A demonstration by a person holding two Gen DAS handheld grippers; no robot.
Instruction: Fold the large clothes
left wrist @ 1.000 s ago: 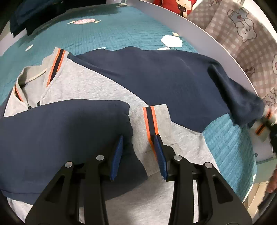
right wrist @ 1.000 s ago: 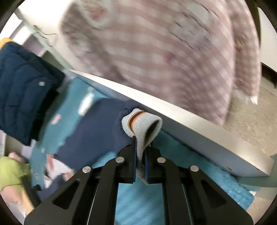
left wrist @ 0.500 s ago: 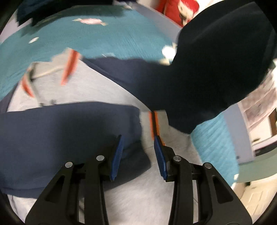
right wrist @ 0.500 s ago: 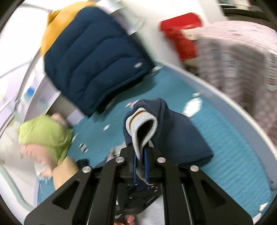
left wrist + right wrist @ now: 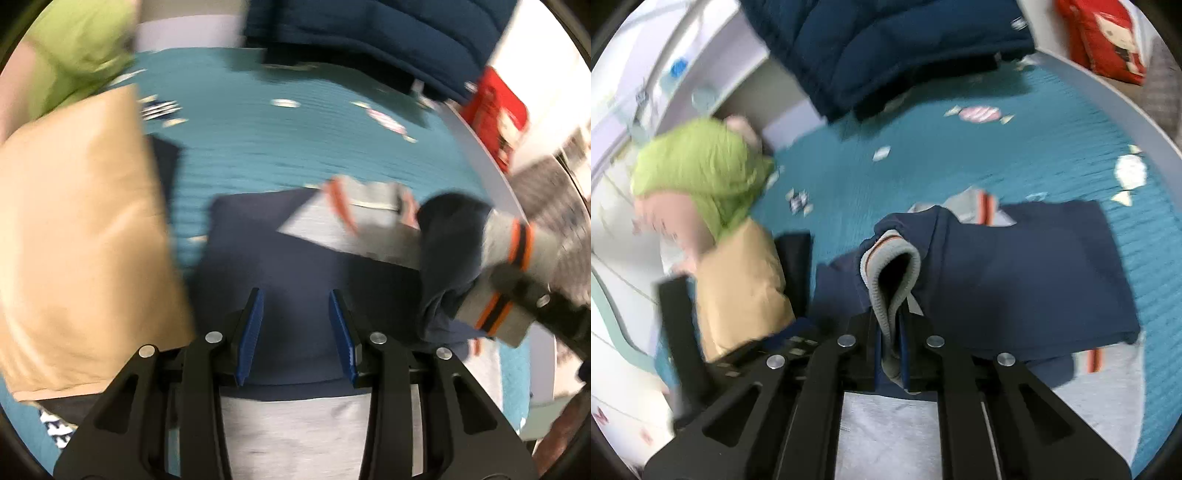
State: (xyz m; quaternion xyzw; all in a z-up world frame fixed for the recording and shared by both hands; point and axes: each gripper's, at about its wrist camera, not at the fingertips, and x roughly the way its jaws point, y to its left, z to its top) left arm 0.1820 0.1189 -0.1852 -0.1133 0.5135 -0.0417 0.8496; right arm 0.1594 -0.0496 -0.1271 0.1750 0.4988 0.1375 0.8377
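You're folding the second sleeve: your right hand-held gripper (image 5: 891, 347) clamps its grey cuff (image 5: 891, 273) above the jacket (image 5: 1027, 273). Your left hand-held gripper (image 5: 297, 334) hangs parted, seemingly empty. Next, lay the cuff flat just ahead and release.

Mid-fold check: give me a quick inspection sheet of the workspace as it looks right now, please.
Surface: teal quilted cover, candy print, white rim behind.
Job's things: grey jacket with navy sleeves lies flat; one sleeve is folded across the body, its striped cuff raised.
Clutter: tan cushion, green cloth, navy puffer coat, red pillow.
Grippers: right gripper shut on the cuff; left gripper open, empty, above the jacket.
Cables: nothing seen.
Surroundings: white furniture, blurred.
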